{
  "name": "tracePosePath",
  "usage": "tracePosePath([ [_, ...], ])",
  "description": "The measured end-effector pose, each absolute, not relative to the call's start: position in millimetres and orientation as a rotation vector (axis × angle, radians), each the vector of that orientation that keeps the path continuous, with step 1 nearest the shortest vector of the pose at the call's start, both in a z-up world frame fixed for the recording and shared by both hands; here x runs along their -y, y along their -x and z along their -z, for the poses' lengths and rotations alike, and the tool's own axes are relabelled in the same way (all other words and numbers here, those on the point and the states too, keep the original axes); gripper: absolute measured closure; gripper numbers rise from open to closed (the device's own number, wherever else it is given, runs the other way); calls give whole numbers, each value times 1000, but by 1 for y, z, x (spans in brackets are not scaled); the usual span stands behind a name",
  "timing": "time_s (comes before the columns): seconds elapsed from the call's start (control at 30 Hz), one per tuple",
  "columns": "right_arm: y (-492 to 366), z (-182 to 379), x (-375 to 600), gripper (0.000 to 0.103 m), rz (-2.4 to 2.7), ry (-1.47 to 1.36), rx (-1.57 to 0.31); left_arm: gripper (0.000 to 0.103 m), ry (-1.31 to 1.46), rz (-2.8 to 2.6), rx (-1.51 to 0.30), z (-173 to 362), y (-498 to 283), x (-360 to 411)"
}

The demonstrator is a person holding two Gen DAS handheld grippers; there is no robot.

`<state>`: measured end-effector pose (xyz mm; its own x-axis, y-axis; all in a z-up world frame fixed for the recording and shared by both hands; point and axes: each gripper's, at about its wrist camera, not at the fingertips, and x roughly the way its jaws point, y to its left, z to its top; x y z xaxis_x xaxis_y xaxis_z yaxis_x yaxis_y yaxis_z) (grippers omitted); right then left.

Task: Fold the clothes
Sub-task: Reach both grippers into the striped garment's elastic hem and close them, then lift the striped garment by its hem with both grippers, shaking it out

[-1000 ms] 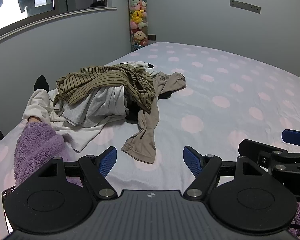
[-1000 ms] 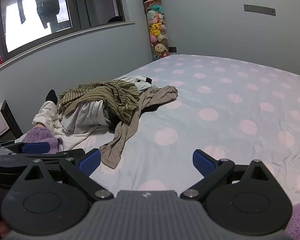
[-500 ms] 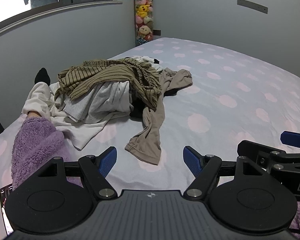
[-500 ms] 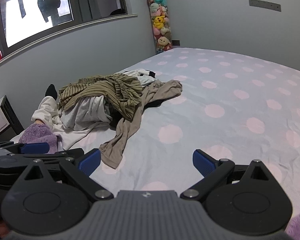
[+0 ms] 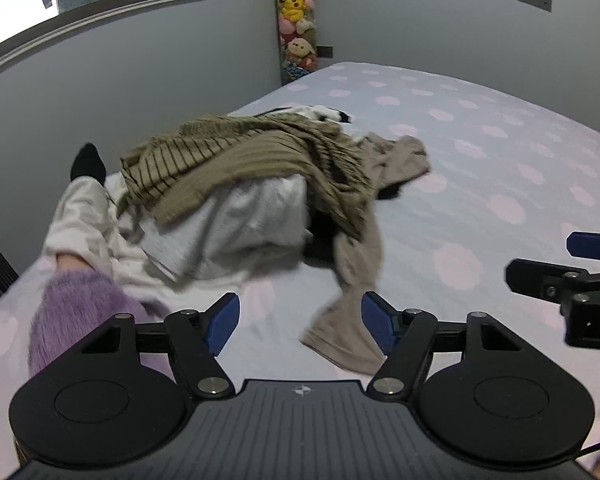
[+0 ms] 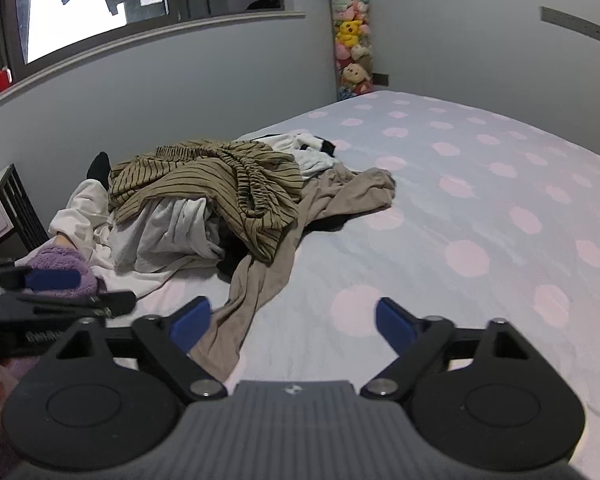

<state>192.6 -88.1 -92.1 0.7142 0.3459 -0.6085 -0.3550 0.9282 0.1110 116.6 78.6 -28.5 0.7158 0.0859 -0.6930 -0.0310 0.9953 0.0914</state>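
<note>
A heap of clothes lies on the bed's left side. On top is an olive striped garment (image 5: 260, 160) (image 6: 236, 184) over white and grey pieces (image 5: 252, 220) (image 6: 172, 232). A long taupe garment (image 5: 356, 280) (image 6: 260, 280) trails out of the heap toward me. My left gripper (image 5: 300, 322) is open and empty, with the taupe garment's near end just ahead of its right finger. My right gripper (image 6: 292, 322) is open and empty too, with that same end by its left finger. Each gripper shows at the edge of the other's view.
The bed (image 5: 500, 152) (image 6: 480, 200) has a pale sheet with pink dots. A person's leg in cream trousers and a black sock (image 5: 86, 164) lies left of the heap, beside a purple fuzzy sleeve (image 5: 76, 312). A column of plush toys (image 6: 350, 40) stands in the corner.
Both grippers have moved forward and closer to the clothes heap; the taupe garment's end now sits right in front of their fingers. Both stay open.
</note>
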Motion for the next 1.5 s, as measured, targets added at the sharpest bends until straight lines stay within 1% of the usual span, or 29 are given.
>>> tracePosePath([
  [0.17, -242, 96, 64, 23, -432, 54, -687, 38, -109, -78, -752, 17, -168, -120],
  [0.37, -300, 109, 28, 24, -483, 95, -705, 38, -194, -76, -702, 15, -246, -171],
  [0.6, -355, 132, -8, 24, -518, 125, -726, 38, -293, 1, -675, 35, -326, -215],
  [0.8, -384, 150, -21, 25, -543, 123, -744, 38, -323, 107, -680, 56, -360, -225],
  [0.83, -387, 153, -21, 30, -545, 122, -749, 38, -330, 122, -678, 58, -363, -224],
  [0.87, -390, 155, -21, 38, -547, 118, -755, 38, -329, 131, -676, 60, -366, -223],
  [0.9, -392, 157, -21, 41, -552, 114, -763, 40, -322, 137, -676, 61, -369, -223],
  [0.97, -395, 161, -21, 52, -560, 100, -783, 51, -301, 141, -669, 59, -367, -222],
  [1.0, -397, 163, -20, 59, -564, 92, -793, 61, -289, 142, -665, 57, -365, -222],
  [1.03, -398, 164, -20, 72, -569, 84, -802, 67, -276, 142, -661, 55, -363, -223],
  [1.07, -397, 164, -20, 72, -570, 82, -802, 71, -264, 143, -656, 53, -361, -223],
  [1.1, -395, 163, -18, 73, -562, 80, -794, 81, -252, 144, -652, 51, -359, -223],
  [1.13, -393, 161, -17, 74, -551, 79, -783, 87, -239, 144, -648, 49, -357, -223],
  [1.23, -386, 148, -7, 80, -511, 60, -744, 93, -202, 146, -634, 43, -351, -224],
  [1.27, -385, 143, -4, 81, -502, 53, -736, 93, -196, 146, -629, 39, -348, -222],
  [1.5, -360, 94, 30, 84, -386, 23, -626, 94, -206, 179, -521, -24, -293, -192],
])
